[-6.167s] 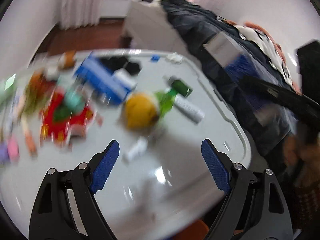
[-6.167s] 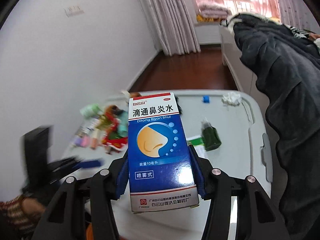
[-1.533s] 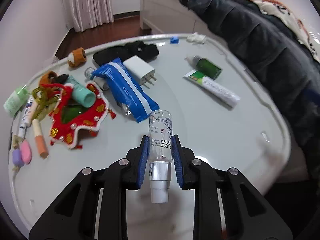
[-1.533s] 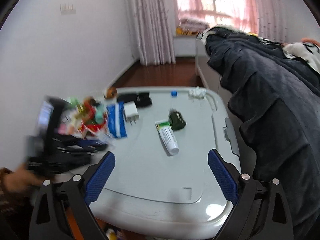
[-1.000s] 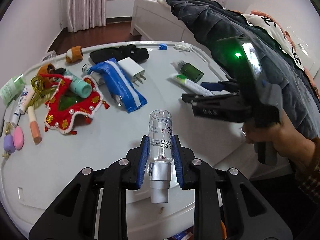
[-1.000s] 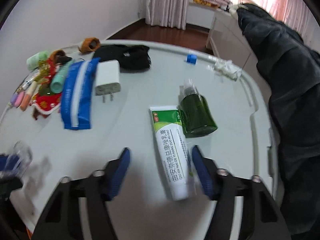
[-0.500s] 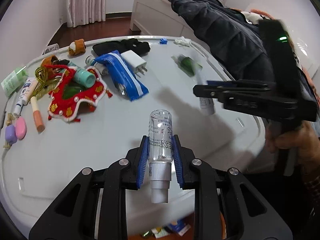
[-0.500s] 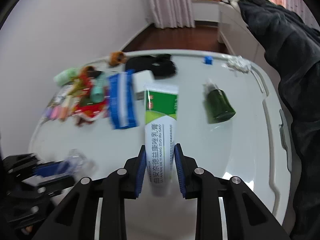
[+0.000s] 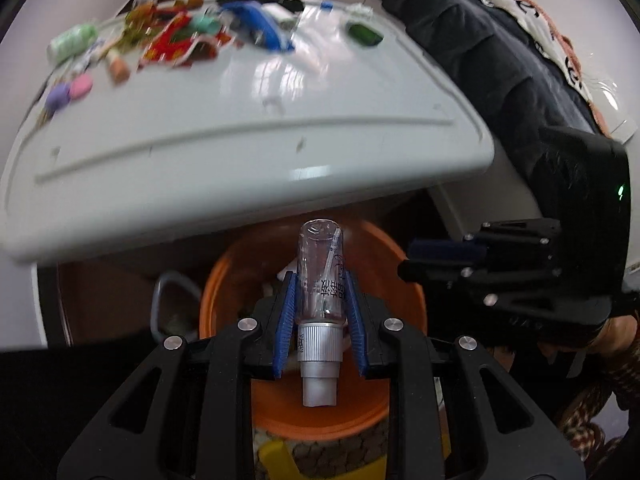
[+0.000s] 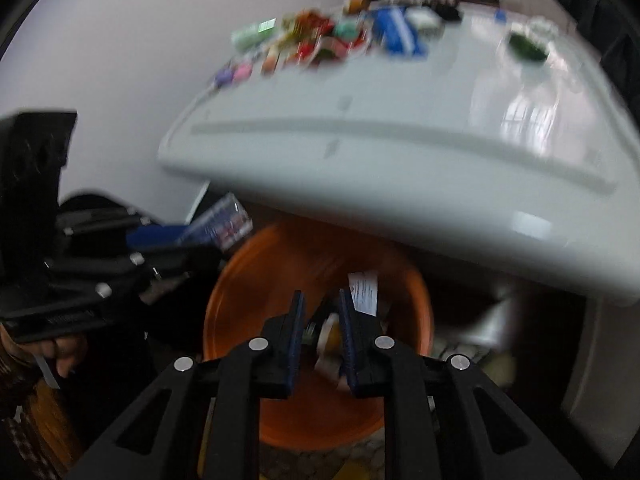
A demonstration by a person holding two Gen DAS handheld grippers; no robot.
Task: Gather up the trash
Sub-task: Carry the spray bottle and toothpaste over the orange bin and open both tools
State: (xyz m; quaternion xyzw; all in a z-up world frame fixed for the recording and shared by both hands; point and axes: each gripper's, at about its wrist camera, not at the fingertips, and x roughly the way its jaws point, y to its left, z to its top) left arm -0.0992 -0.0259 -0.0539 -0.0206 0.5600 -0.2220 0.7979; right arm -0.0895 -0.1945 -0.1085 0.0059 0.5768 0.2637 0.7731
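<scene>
My left gripper (image 9: 320, 312) is shut on a clear spray bottle (image 9: 321, 276) with a silver cap, held over an orange bin (image 9: 248, 376) below the table's front edge. My right gripper (image 10: 320, 320) hangs over the same orange bin (image 10: 236, 312); its jaws stand a narrow gap apart with nothing between them. The white and green tube (image 10: 363, 293) lies in the bin among other trash, just past the right fingertips. The left gripper also shows in the right wrist view (image 10: 192, 236), and the right gripper in the left wrist view (image 9: 444, 256).
The white table (image 9: 240, 148) overhangs the bin. On its far side lie a green bottle (image 9: 364, 34), a blue packet (image 9: 260, 26), a red ornament (image 9: 176, 38) and small toiletries. Dark bedding (image 9: 500, 64) is at the right. A yellow object (image 9: 276, 460) sits below the bin.
Both grippers have dropped from above the table to the orange bin. The right gripper has let go of the tube, which now lies in the bin. The left still holds the spray bottle.
</scene>
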